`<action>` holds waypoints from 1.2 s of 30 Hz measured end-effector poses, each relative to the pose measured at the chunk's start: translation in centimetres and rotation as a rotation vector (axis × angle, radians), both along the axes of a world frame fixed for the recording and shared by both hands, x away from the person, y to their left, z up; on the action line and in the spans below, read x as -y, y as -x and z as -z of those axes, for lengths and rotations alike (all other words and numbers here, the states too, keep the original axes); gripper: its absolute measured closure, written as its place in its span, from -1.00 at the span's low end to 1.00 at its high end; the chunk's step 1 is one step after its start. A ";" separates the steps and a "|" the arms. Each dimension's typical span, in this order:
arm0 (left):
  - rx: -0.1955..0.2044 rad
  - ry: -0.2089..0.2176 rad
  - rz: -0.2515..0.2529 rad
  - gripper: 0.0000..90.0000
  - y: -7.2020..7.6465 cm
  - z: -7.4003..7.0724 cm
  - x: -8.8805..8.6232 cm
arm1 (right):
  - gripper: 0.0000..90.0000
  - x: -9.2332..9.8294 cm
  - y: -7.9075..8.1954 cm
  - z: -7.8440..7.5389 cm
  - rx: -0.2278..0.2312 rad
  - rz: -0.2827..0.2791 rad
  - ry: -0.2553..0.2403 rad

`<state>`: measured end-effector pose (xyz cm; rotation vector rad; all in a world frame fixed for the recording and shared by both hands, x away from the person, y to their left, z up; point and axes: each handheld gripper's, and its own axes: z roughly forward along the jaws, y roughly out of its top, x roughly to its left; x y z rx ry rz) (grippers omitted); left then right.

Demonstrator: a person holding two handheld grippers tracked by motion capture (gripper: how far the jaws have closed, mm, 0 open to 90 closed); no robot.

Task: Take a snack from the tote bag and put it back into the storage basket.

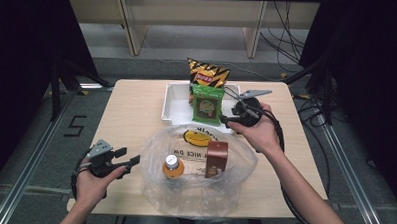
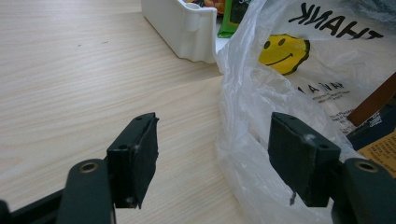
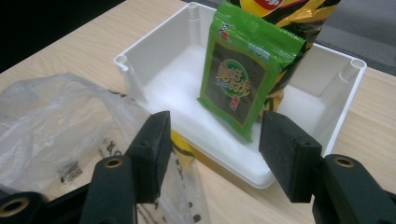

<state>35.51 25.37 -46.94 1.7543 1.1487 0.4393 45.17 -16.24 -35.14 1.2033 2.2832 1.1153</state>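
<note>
A clear plastic bag [image 1: 199, 167] with a yellow smiley face lies open at the table's near middle. Inside it stand an orange bottle with a silver cap [image 1: 172, 166] and a brown carton [image 1: 217, 158]. Behind it, a white tray [image 1: 173, 103] holds a green snack packet [image 1: 207, 104] leaning upright and a yellow-black chip bag [image 1: 208, 74]. My left gripper [image 1: 127, 158] is open just left of the bag's edge [image 2: 243, 116]. My right gripper [image 1: 226, 120] is open at the tray's near right corner, facing the green packet [image 3: 243, 79] with nothing between its jaws.
The wooden table [image 1: 131, 114] has bare room on its left half and along the right edge. Cables trail from both grippers. Beyond the table are a grey floor, black frame posts and loose wires at the back right.
</note>
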 end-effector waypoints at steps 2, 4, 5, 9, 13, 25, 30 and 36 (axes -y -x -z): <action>0.000 0.002 0.000 -0.27 0.0 0.0 0.0 | -0.02 0.2 0.2 -0.1 0.027 -0.015 0.001; 0.000 0.001 0.002 -0.27 0.0 0.0 0.0 | -0.02 0.3 0.6 -0.3 0.027 -0.002 -0.016; 0.000 0.000 0.000 -0.27 0.0 0.0 0.0 | -0.02 0.4 0.7 -0.3 0.049 -0.019 -0.008; 0.002 0.004 0.000 -0.27 0.0 0.0 0.1 | -0.02 0.3 1.6 -0.6 0.040 -0.008 -0.033; 0.003 0.004 0.001 -0.27 0.0 0.0 0.1 | -0.03 0.3 2.4 -0.9 0.048 -0.027 -0.041; 0.006 0.006 0.002 -0.27 0.0 -0.1 0.0 | -0.06 0.0 4.5 -1.2 0.058 -0.032 -0.088; 0.007 0.008 0.003 -0.27 0.0 -0.1 0.0 | -0.12 -0.1 5.4 -1.3 0.074 -0.031 -0.105; -0.001 0.011 -0.003 -0.27 0.0 0.0 0.2 | -0.24 -0.8 6.4 -1.4 0.087 -0.045 -0.117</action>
